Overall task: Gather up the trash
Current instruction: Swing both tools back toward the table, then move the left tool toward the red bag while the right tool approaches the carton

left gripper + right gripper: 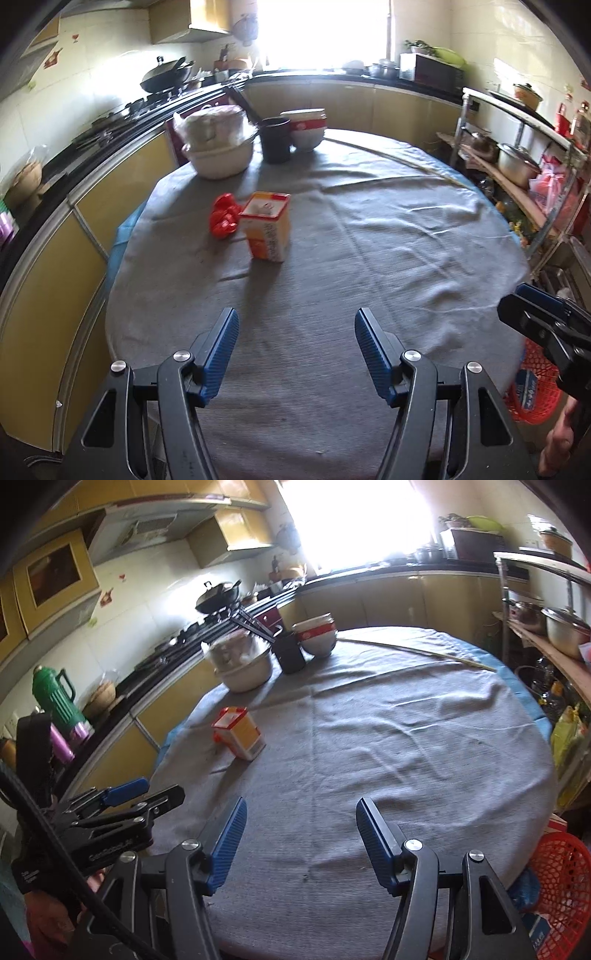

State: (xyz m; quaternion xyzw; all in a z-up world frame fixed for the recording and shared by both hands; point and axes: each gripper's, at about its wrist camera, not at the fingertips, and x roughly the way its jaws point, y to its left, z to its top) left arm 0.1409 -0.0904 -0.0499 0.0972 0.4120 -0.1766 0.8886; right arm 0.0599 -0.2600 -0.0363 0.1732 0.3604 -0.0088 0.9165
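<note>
A: From the left wrist camera, what do you see?

B: The left gripper (295, 332) hovers over the near edge of the round table (369, 258), its blue pads wide apart and holding nothing. An orange and white carton (266, 227) stands upright toward the table's left side, top open, with a crumpled red wrapper (222, 218) just beside it on its left. At the far edge sit a covered basin (218, 146), a dark cup (276, 139) and stacked bowls (307, 129). The right gripper (535, 317) shows at the right edge; I cannot tell how its jaws stand from here. A red basket (535, 387) sits below the table's right edge.

A: And the right wrist camera?

B: The right gripper (301, 827) is over the near edge too, pads apart and empty. The carton (239, 733) stands near the left edge; the wrapper is hidden behind it. The left gripper (144, 794) shows at the left, and the basket (561, 878) low on the right.
</note>
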